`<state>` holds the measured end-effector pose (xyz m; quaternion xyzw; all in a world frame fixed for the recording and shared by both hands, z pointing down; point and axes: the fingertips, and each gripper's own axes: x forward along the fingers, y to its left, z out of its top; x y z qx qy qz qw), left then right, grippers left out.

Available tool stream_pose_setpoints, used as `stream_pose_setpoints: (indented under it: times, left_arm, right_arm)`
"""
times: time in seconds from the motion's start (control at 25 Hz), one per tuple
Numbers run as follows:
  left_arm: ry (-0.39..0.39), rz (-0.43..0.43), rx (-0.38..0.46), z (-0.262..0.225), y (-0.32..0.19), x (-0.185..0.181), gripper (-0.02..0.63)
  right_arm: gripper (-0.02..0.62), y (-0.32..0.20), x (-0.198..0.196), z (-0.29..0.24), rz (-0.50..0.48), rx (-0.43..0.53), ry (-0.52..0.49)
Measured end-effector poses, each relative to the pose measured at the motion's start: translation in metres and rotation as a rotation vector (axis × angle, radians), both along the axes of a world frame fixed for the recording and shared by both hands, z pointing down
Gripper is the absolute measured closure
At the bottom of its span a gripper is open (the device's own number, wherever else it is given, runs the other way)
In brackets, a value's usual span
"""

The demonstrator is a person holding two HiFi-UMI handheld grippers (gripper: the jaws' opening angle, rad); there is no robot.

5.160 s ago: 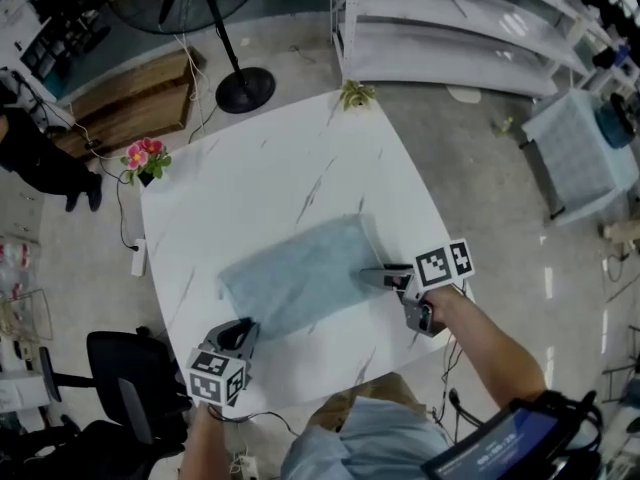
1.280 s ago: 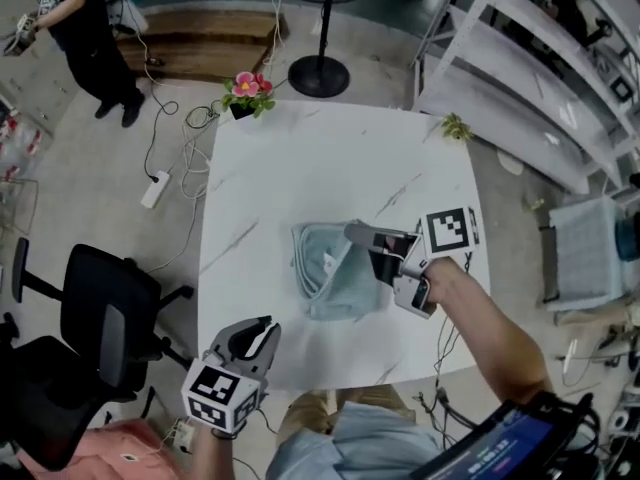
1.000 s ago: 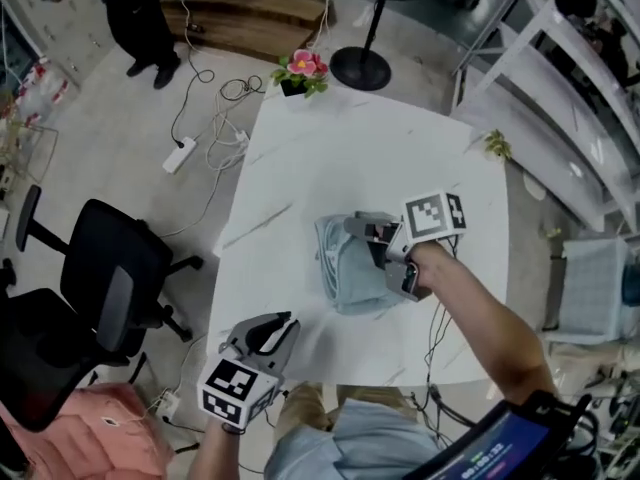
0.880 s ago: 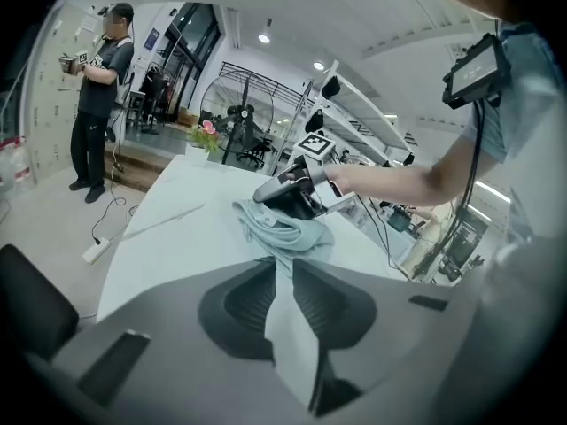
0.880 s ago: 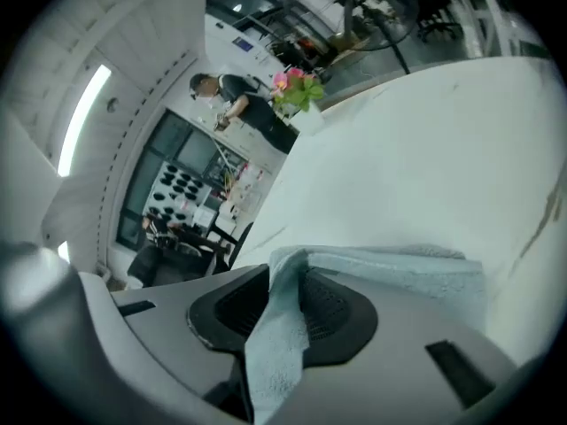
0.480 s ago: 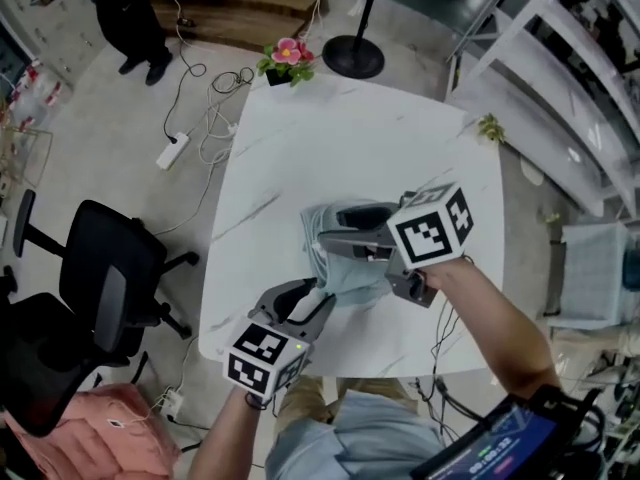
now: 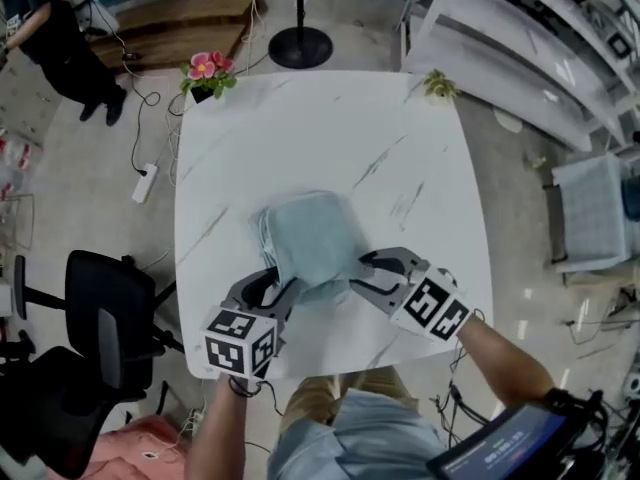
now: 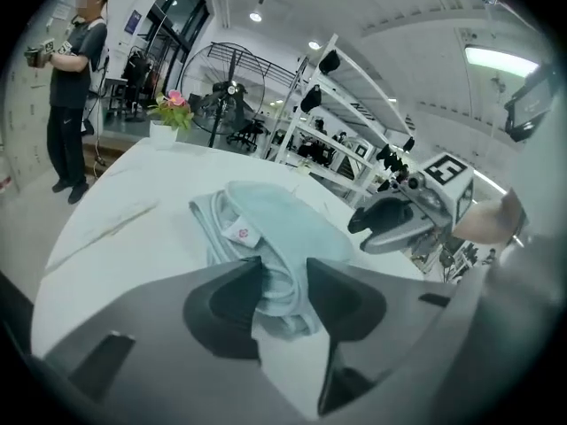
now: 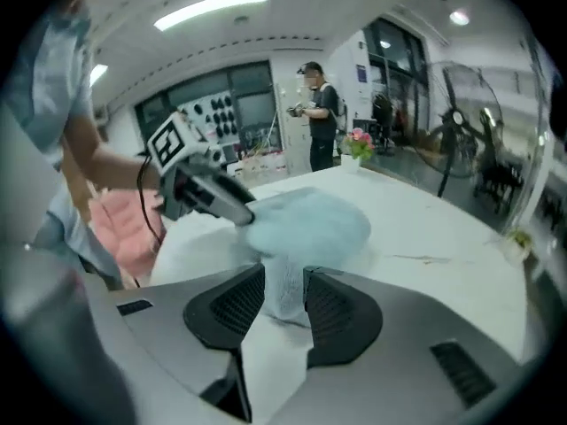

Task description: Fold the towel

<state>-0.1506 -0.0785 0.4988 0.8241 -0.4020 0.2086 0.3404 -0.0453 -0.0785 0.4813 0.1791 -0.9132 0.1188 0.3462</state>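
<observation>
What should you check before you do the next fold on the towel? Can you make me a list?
1. The towel lies folded on the white table: ok.
2. Towel edge sits between the opening jaws of the left gripper: ok.
3. Towel sits between the closing jaws of the right gripper: ok.
4. Both grippers catch every layer: cannot tell.
5. The flower pot stands well away from the towel: ok.
</observation>
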Motion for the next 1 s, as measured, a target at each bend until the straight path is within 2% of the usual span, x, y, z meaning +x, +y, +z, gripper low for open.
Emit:
stream_pose_setpoints:
  times: [0.08, 0.24, 0.32, 0.4, 0.56, 0.64, 0.76, 0.88, 0.92, 0.96, 1.0]
  left_arm:
    - [-0.005, -0.013, -0.027, 0.006, -0.001, -0.005, 0.445]
    - [0.039, -0.05, -0.09, 0.011, -0.003, -0.007, 0.466]
    - [0.078, -0.069, -0.118, 0.004, -0.002, -0.006, 0.488]
    - [0.136, -0.099, -0.14, -0.011, 0.001, -0.005, 0.549]
    - [0.257, -0.17, -0.174, -0.04, 0.017, -0.002, 0.555]
    - [0.324, -0.221, -0.21, -0.039, 0.033, 0.0, 0.554]
    - [0.444, -0.327, -0.306, -0.017, 0.063, 0.009, 0.554]
    - [0.506, -0.413, -0.376, 0.013, 0.084, 0.021, 0.557]
    - [0.508, -0.43, -0.382, 0.02, 0.086, 0.023, 0.557]
    - [0.497, -0.441, -0.377, 0.026, 0.087, 0.022, 0.558]
    - [0.484, -0.447, -0.368, 0.029, 0.087, 0.02, 0.558]
  right_arm:
    - [0.443, 0.006, -0.001, 0.008, -0.065, 0.133, 0.063]
    - [0.447, 0.003, -0.001, 0.024, -0.109, 0.275, 0.173]
    - [0.521, 0.001, 0.0, 0.028, -0.128, 0.343, 0.209]
    - [0.534, 0.0, 0.001, 0.019, -0.136, 0.384, 0.186]
    - [0.538, 0.005, 0.005, -0.006, -0.191, 0.464, 0.127]
    - [0.537, 0.012, 0.008, -0.005, -0.256, 0.494, 0.14]
    - [0.528, 0.021, 0.016, 0.018, -0.347, 0.496, 0.217]
    - [0.515, 0.03, 0.022, 0.038, -0.414, 0.451, 0.252]
    - [0.486, 0.034, 0.021, 0.038, -0.434, 0.409, 0.232]
    - [0.421, 0.037, 0.02, 0.033, -0.445, 0.354, 0.19]
    - [0.381, 0.038, 0.017, 0.024, -0.437, 0.299, 0.132]
